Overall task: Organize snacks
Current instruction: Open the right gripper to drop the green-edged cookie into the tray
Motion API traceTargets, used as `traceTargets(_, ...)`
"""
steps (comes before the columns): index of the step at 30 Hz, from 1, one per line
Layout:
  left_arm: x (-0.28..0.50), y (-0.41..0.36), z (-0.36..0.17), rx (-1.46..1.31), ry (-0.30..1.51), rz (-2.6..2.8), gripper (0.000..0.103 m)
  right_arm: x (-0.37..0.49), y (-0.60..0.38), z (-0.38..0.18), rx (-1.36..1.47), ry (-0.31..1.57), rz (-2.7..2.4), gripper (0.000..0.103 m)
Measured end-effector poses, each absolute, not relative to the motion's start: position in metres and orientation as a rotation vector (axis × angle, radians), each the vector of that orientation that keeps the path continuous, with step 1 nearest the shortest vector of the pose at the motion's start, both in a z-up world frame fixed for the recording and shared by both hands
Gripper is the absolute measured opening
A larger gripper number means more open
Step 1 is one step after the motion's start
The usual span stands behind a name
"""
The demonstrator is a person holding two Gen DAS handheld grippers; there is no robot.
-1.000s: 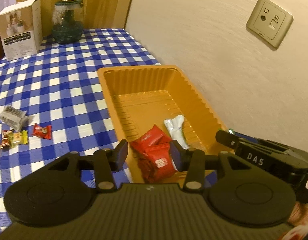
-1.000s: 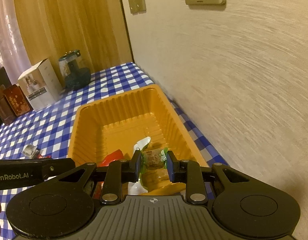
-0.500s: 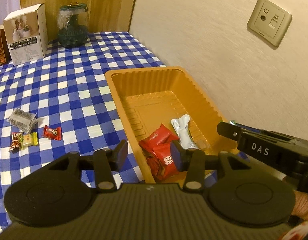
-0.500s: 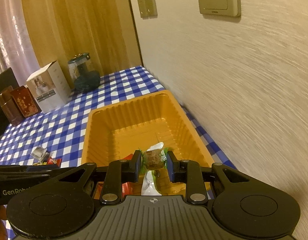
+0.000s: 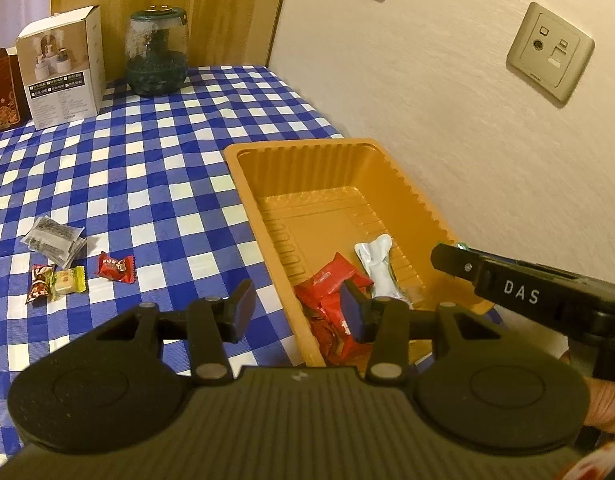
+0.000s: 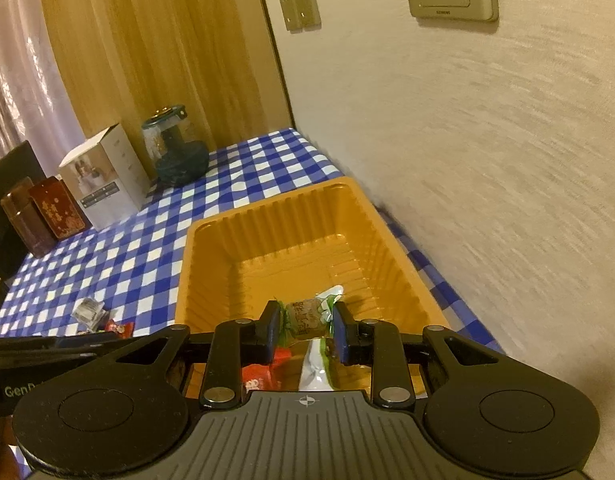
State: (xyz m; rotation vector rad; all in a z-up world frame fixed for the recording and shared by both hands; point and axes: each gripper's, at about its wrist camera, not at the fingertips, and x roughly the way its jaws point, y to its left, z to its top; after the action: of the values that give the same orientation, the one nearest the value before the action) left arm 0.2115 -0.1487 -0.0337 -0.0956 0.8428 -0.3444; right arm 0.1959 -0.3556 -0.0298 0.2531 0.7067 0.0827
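Over by the wall we've got an orange tray (image 5: 243,176) sitting on the blue-and-white checked worktop (image 5: 147,168), and both of our grippers hang above its near end. Our right gripper (image 6: 306,325) has its fingers (image 6: 272,330) clamped on a small green-wrapped candy (image 6: 307,316), held up in the air over the tray's inside, so that one isn't down in there yet. Our left gripper (image 5: 297,312) is empty, its fingers (image 5: 243,308) standing apart with nothing between them, roughly over the tray's left rim. Down in the tray we can see a couple of red snack packs (image 5: 331,280) piled at the near end and a white bone-shaped packet (image 5: 377,266) lying just beside them on the right. Out on the worktop, well left of the tray, there's a loose bunch: a silvery grey packet (image 5: 55,236), a red candy (image 5: 115,267), a pale yellow-green one (image 5: 67,282) and a darker one (image 5: 39,286) touching it. Way at the back sit a white box (image 5: 61,68) and a dark glass jar (image 5: 157,56), with a red box (image 5: 1,84) at the left edge.
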Motion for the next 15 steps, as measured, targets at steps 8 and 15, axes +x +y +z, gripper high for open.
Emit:
traceTargets(8,0.208,-0.143,-0.036,-0.094,0.848,-0.331,0.042,0.193,-0.362,-0.032,0.322,0.692,0.067,0.067)
traceTargets(15,0.203,-0.136,-0.035,-0.097,0.847,-0.323,0.043,0.185,-0.371,-0.031,0.339,0.702,0.032,0.067)
